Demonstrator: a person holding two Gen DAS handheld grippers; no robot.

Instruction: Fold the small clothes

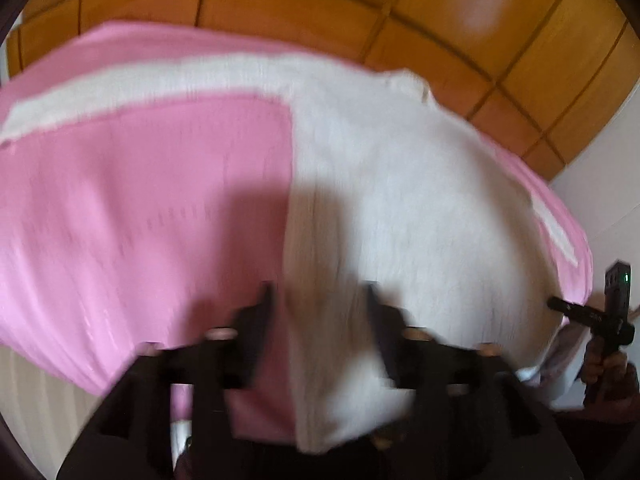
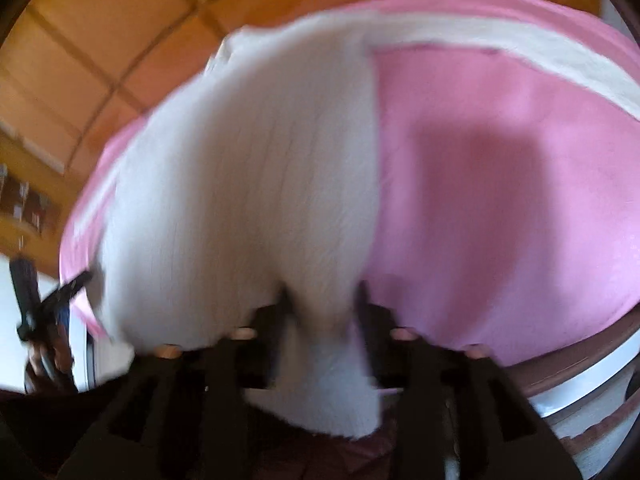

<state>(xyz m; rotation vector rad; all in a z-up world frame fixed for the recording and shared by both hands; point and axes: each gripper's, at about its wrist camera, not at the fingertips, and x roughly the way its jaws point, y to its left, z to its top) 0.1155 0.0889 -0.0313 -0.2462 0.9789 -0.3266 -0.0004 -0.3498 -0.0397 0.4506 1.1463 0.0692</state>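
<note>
1. Two hand-held grippers are each pinching a near edge of one garment, and both views are smeared by motion blur, so fine detail is hard to read.

2. The left hand-held gripper (image 1: 320,300) is closing its fingers on the cloth right where the pink panel is meeting the white panel of the small pink-and-white garment (image 1: 200,184); cloth is filling the gap between the fingers.

3. The right hand-held gripper (image 2: 322,300) is gripping the white panel of the same garment (image 2: 248,168), with a bunch of white cloth passing between its fingers and hanging down behind them.

4. Ahead of both grippers the garment is spreading wide as a single layer, with a white band (image 1: 140,84) running along its far edge. I cannot tell whether it is hanging in the air or lying on some surface; beyond it, tan panelling with dark seams (image 1: 320,4) is showing.

5. Judging progress: the grasp looks done, and no fold is showing yet, since no doubled-over edge or stacked layer is visible. The task seems to be in its early part.

6. Still to come, as I judge it: laying the garment flat, bringing one edge over another, and smoothing the result.
</note>
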